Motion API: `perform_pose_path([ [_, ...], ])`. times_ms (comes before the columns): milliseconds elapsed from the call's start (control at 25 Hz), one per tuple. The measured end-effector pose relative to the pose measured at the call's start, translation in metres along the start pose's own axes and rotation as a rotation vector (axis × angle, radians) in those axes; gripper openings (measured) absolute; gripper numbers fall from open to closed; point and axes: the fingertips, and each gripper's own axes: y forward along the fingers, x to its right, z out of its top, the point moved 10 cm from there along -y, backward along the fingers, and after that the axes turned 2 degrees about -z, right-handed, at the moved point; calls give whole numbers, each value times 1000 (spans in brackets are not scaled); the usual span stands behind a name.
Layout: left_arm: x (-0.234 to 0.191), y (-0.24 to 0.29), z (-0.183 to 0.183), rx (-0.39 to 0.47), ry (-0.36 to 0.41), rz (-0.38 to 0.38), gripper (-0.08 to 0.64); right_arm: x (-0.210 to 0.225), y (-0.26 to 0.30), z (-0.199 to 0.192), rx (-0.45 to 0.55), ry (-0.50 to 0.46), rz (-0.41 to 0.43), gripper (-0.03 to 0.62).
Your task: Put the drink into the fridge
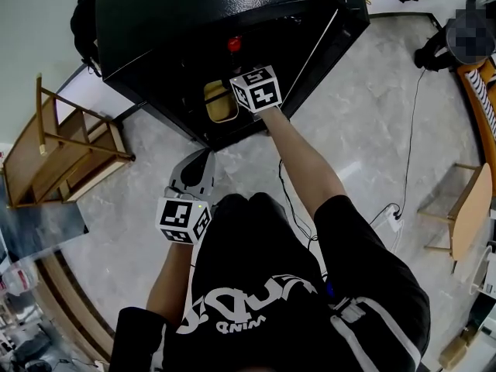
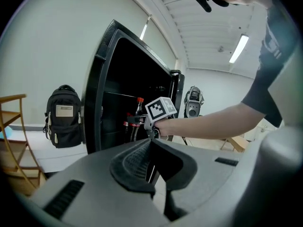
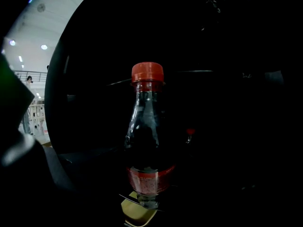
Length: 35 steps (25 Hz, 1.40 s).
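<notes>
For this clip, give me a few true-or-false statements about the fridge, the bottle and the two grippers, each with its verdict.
1. The fridge is open. True.
2. The left gripper holds the bottle. False: its jaws are together with nothing between them. The right gripper holds the bottle.
3. The bottle has a red cap. True.
4. The bottle lies on its side. False: it is upright, cap on top.
5. A backpack sits against the wall beside the fridge. True.
</notes>
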Motion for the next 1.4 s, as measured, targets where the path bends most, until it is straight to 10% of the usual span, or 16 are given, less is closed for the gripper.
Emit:
perform_pose_path([
  [1400, -6, 6, -22, -36, -54, -4, 8, 15, 25, -29, 56, 32, -20, 330],
])
